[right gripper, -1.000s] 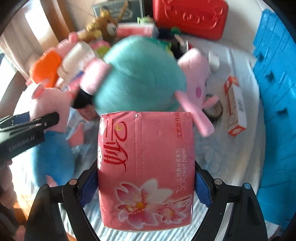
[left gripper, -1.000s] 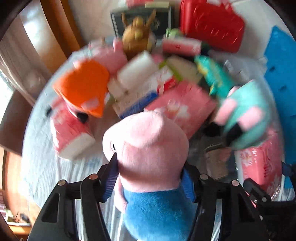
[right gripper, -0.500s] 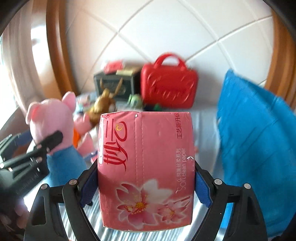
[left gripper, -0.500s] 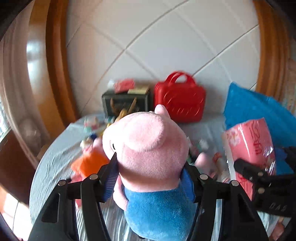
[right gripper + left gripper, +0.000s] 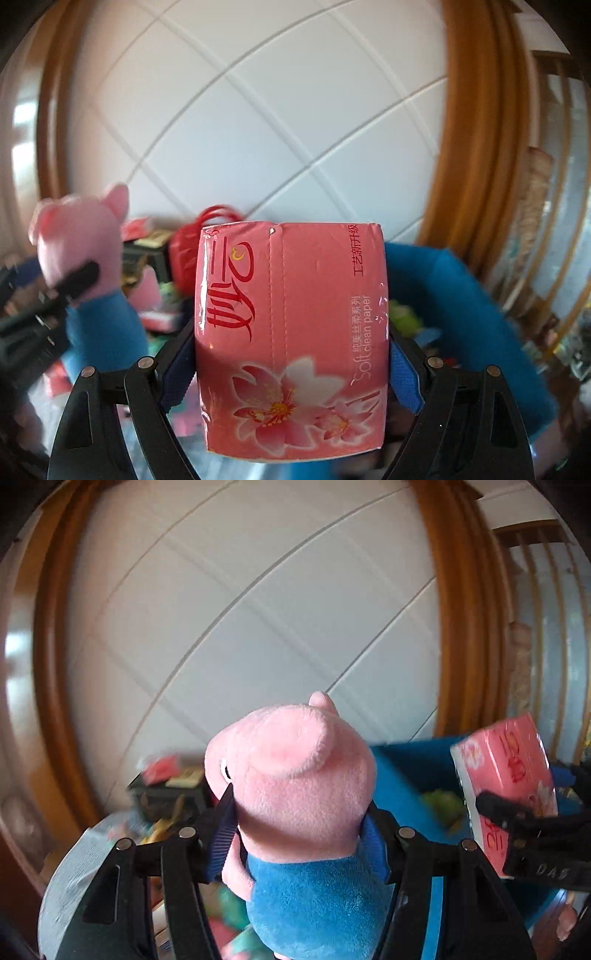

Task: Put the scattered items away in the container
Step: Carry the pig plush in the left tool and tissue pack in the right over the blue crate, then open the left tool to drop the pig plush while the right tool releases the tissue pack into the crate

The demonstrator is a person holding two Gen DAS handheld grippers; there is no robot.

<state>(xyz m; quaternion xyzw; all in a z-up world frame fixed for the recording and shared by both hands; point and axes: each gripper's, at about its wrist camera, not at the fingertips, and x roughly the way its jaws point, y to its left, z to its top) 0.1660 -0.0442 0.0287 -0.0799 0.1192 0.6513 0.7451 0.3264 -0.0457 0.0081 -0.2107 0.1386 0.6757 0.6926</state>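
A white tiled wall (image 5: 236, 627), its joints running on the diagonal, fills the background of both views, framed left and right by curved wooden trim (image 5: 476, 155). To the far right of the trim stands what looks like a glazed wooden screen, too blurred to read.

Low in the left wrist view the worktop (image 5: 70, 871) shows as a rounded edge under a pale striped cloth. It carries a blurred clutter: a dark box (image 5: 166, 794) with a small red pack on top near the wall, a red handled case (image 5: 184, 243) beside it, and pink and green items in front that cannot be told apart.

The left gripper (image 5: 299, 834) is clamped on a plush pig (image 5: 291, 775), its blue pads pressing the pink head above the blue body, and holds it above the worktop. The right gripper (image 5: 291, 347) stands wide and grips a pink tissue pack (image 5: 291, 332) by its two sides, also raised clear of the clutter.

The blue container (image 5: 461, 288) sits to the right, behind both held things; something green lies inside it (image 5: 404, 312).
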